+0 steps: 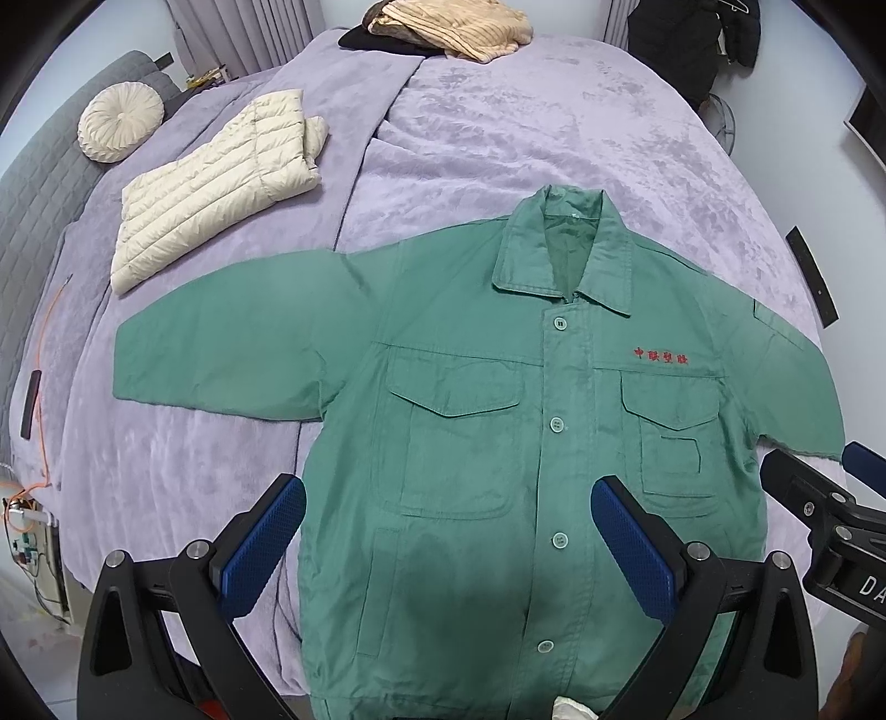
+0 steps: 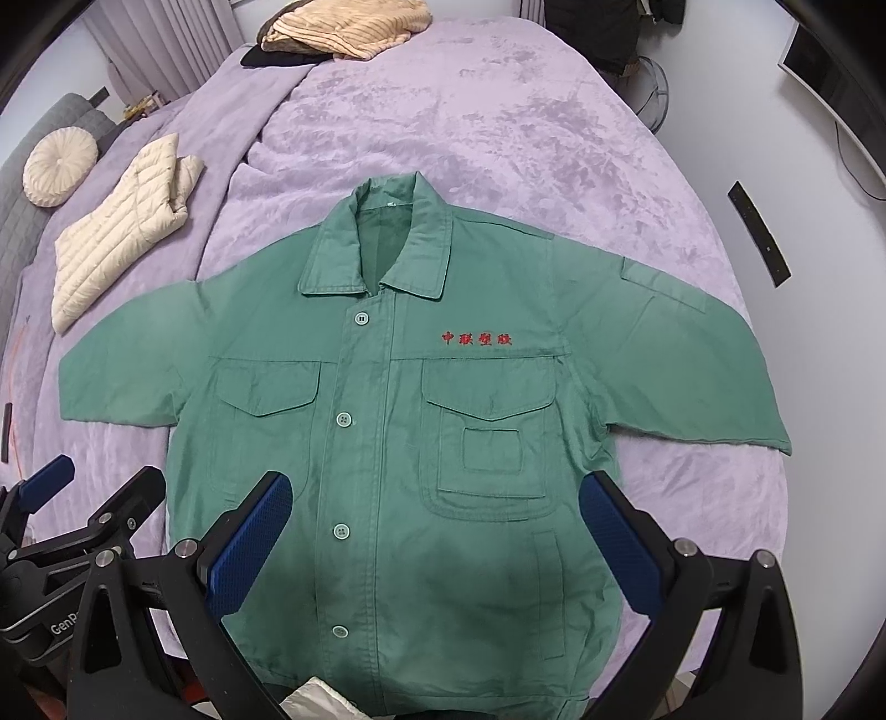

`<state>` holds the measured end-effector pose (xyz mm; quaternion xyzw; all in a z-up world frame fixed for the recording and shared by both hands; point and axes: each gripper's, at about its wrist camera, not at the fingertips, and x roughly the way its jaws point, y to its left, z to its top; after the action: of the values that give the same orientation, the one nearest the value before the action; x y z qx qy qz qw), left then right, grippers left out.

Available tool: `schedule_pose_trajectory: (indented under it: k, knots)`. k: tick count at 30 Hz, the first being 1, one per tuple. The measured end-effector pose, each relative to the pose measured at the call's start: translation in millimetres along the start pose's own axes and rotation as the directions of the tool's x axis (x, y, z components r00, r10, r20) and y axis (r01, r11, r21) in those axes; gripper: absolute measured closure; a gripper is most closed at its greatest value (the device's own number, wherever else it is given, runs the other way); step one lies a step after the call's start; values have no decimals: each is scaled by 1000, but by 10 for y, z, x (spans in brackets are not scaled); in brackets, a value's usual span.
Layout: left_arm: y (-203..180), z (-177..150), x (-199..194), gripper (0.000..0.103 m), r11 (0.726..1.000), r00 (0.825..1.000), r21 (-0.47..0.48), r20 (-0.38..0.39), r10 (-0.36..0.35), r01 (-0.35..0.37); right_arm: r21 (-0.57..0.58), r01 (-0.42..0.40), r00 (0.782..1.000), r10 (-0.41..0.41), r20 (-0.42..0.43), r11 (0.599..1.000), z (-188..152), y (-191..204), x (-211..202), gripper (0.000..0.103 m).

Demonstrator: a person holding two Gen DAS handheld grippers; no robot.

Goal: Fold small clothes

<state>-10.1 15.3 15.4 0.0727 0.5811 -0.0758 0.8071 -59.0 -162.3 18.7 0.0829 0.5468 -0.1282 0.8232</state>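
Note:
A green buttoned work jacket point(image 1: 470, 432) with red embroidered characters lies flat, front up, on the purple bed cover point(image 1: 526, 127), both sleeves spread out. It also shows in the right wrist view point(image 2: 387, 443). My left gripper point(image 1: 448, 498) is open and empty, hovering above the jacket's lower left half. My right gripper point(image 2: 434, 493) is open and empty above the lower right half. The right gripper shows at the right edge of the left wrist view point(image 1: 819, 498); the left gripper shows at the left edge of the right wrist view point(image 2: 83, 498).
A folded cream puffer jacket point(image 1: 216, 183) lies at the back left, by a round cream cushion point(image 1: 119, 122). A tan ribbed garment point(image 1: 448, 25) on dark clothing sits at the far end. A white item point(image 2: 318, 700) lies under the jacket hem. Orange cable point(image 1: 44, 387) at left.

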Motion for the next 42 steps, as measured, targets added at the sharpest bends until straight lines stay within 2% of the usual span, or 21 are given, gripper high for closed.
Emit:
schedule_pose_trajectory:
  k: [25, 42]
  knots:
    - [4, -18, 40, 0, 1000, 1000, -2, -7, -2, 2, 4, 0, 1000, 0, -8, 1000, -17, 13, 48, 0]
    - [96, -72, 211, 0, 1000, 999, -2, -44, -17, 17, 9, 17, 998, -17, -67, 1000, 11, 47, 205, 0]
